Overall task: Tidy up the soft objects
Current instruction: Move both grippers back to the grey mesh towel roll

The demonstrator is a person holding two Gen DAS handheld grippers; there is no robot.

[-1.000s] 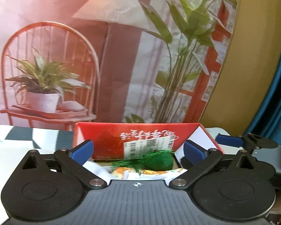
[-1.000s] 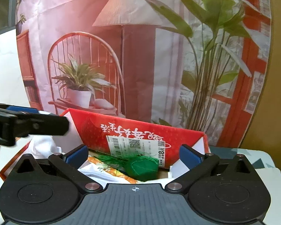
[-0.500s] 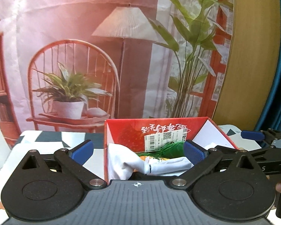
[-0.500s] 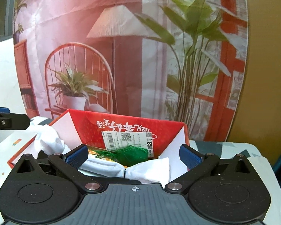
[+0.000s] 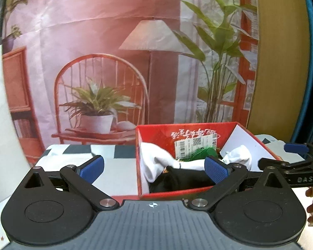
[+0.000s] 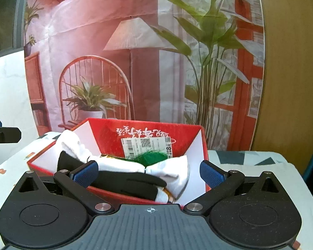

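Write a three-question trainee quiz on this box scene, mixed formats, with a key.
1. True or false: the left gripper is shut on a white cloth.
2. Multiple choice: the green tassel ball lies (A) on the tablecloth outside the box, (B) inside the red box near its far wall with the barcode label, (C) between the right gripper's fingers.
3. Fill in: the white cloth and the ____ cloth both lie in the box.

Key:
1. False. It is open and holds nothing, like the right gripper.
2. B.
3. Black.
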